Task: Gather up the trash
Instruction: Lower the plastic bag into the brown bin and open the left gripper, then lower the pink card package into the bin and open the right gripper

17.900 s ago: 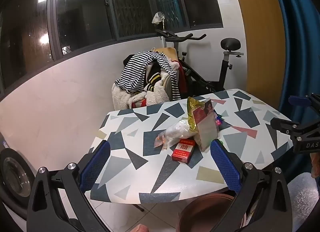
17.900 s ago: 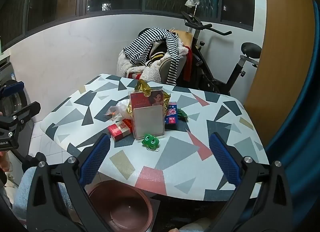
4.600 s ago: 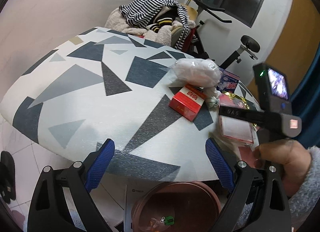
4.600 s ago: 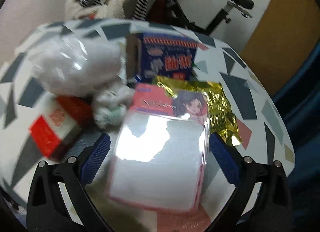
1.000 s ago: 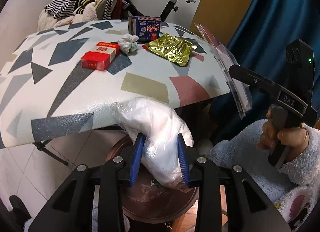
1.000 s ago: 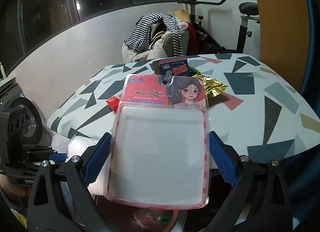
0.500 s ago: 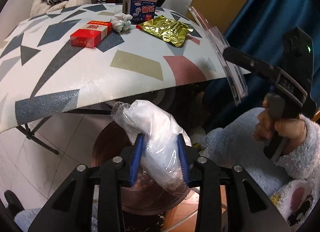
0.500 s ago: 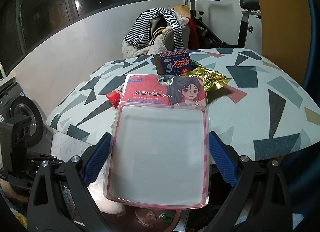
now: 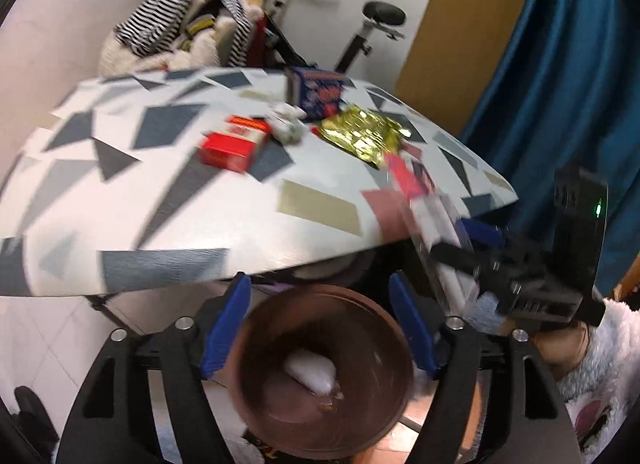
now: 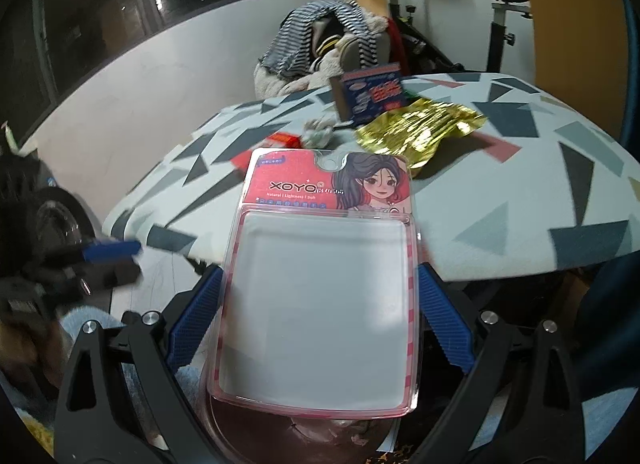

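My left gripper (image 9: 320,328) hovers over the brown bin (image 9: 260,416), its jaws opening with nothing between them. The white plastic bag (image 9: 310,374) lies at the bottom of the bin. My right gripper (image 10: 320,320) is shut on a red-and-clear blister pack (image 10: 320,296), held upright just off the table's near edge; the bin (image 10: 256,444) shows below it. In the left wrist view, that pack (image 9: 434,219) hangs at the table's right edge. On the patterned table (image 9: 140,223) lie a red box (image 9: 234,143), a crumpled tissue (image 9: 286,125), a blue box (image 9: 318,91) and a gold wrapper (image 9: 362,135).
A chair heaped with striped clothes (image 9: 180,31) and an exercise bike (image 9: 360,35) stand behind the table. A blue curtain (image 9: 560,83) hangs at the right. A washing machine (image 10: 52,215) is at the left. A fluffy-sleeved hand (image 9: 580,348) holds the right gripper.
The left jaws have spread and the white bag has dropped from them into the bin. The right gripper has come lower with the blister pack, closer to the bin.
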Demonstrator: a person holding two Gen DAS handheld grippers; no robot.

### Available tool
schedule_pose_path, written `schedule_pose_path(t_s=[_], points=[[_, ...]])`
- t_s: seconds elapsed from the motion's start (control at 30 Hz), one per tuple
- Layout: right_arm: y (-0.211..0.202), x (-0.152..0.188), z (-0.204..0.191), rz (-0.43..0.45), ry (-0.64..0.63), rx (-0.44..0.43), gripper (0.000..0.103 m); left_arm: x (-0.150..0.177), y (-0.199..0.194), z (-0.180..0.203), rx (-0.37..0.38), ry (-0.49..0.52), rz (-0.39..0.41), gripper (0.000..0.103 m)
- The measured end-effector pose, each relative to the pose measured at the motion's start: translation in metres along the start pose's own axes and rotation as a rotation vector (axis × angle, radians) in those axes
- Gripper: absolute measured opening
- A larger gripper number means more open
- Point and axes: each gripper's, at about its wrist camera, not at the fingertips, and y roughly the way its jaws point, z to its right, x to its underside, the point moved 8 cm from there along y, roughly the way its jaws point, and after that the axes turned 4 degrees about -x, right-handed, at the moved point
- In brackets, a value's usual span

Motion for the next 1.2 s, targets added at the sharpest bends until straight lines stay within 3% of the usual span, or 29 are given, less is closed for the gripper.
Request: schedule_pose_path(t_s=[0.23, 0.37, 0.63, 0.93, 1.2], points=[[0.022, 0.019, -0.017, -0.063, -0.066, -0.006, 0.093, 0.010, -0.020, -0.034, -0.080, -0.074, 0.055, 0.074], [0.036, 0.031, -0.018, -0.106, -0.081, 0.003, 0.094, 0.015, -0.025, -0.043, -0.097, -0.115, 0.094, 0.074], [0.055, 0.045, -0.020, -0.179, -0.094, 0.009, 0.094, 0.023, -0.024, -0.057, -0.115, -0.184, 0.098, 0.074], [0.061, 0.050, -0.020, -0.195, -0.101, 0.017, 0.097, 0.027, -0.019, -0.066, -0.135, -0.229, 0.087, 0.074], [0.055, 0.043, -0.005, -0.162, -0.069, 0.054, 0.097, 0.029, -0.012, -0.065, -0.193, -0.196, 0.065, 0.079]])
